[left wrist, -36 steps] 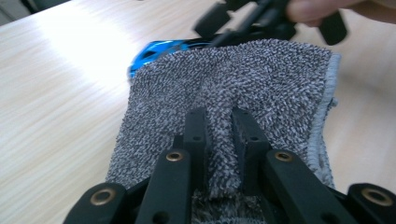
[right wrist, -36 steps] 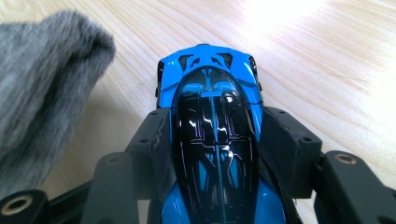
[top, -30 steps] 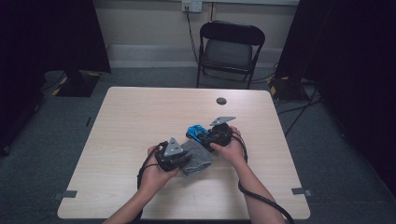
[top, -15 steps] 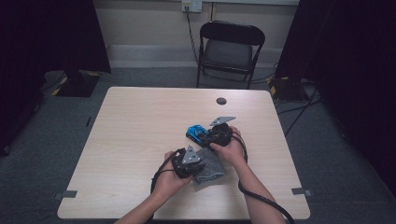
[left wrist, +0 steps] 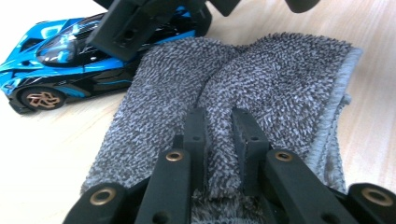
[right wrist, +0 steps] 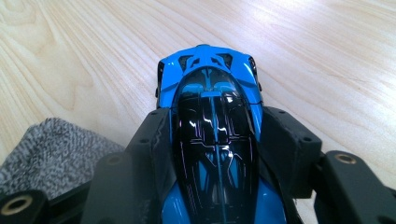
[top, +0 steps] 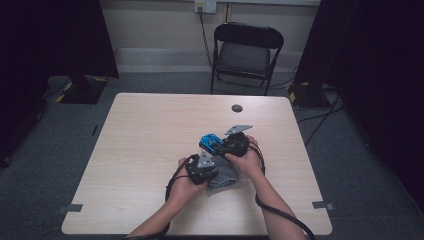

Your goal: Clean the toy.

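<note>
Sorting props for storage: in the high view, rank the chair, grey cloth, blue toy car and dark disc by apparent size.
1. Chair, though farthest away
2. Grey cloth
3. Blue toy car, partly hidden by a gripper
4. Dark disc

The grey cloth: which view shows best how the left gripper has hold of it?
The left gripper view: the left gripper pinches a ridge of the grey cloth between its jaws, close up. In the high view the cloth is small and partly under the hands. The right gripper view catches one corner.
</note>
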Demonstrator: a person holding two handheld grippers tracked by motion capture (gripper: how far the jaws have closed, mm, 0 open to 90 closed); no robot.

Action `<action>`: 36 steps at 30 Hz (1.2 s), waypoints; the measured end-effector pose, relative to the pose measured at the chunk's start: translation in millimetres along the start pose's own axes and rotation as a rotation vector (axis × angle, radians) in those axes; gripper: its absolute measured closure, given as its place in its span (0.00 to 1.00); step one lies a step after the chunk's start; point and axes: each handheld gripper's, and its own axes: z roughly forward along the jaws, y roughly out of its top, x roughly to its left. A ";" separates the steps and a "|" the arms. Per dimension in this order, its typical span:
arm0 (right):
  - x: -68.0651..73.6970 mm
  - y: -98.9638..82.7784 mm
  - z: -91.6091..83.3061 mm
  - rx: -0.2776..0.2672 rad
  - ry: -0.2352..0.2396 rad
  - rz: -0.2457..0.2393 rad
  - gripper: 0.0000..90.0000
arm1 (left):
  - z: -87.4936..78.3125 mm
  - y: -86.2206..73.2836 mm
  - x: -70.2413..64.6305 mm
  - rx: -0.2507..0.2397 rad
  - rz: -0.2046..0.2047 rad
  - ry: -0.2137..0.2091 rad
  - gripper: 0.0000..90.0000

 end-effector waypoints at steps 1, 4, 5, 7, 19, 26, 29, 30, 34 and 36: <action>0.0 0.0 0.0 0.000 0.000 0.000 0.48 | -0.2 0.0 0.9 0.002 0.000 0.003 0.86; 0.0 0.0 0.0 0.000 0.000 0.000 0.48 | -0.8 -0.8 4.3 -0.001 -0.006 0.011 0.86; -0.1 -0.2 0.0 -0.002 0.000 0.001 0.49 | -1.0 -1.3 5.3 -0.002 -0.012 0.011 0.86; 0.0 -0.2 -0.1 -0.001 0.000 -0.001 0.49 | -1.6 -1.5 6.8 0.000 -0.008 0.017 0.86; -0.1 -0.5 -0.2 -0.003 0.001 0.000 0.49 | -8.3 -5.7 22.2 0.011 -0.043 0.069 0.86; 0.0 -0.4 -0.2 -0.002 0.000 -0.002 0.49 | -11.4 -11.0 39.7 -0.005 -0.099 0.093 0.86; 0.1 -0.2 -0.1 0.000 -0.001 -0.003 0.49 | -10.8 -10.6 43.3 -0.004 -0.109 0.104 0.86; 0.2 -0.1 -0.1 0.000 -0.001 -0.004 0.48 | -10.7 -10.3 44.4 -0.003 -0.115 0.108 0.86; 0.1 -0.1 -0.1 0.000 0.000 -0.003 0.49 | -10.2 -9.5 47.9 0.000 -0.125 0.119 0.86; 0.3 0.1 -0.1 0.001 -0.001 -0.004 0.48 | -10.4 -9.2 50.3 0.004 -0.127 0.126 0.86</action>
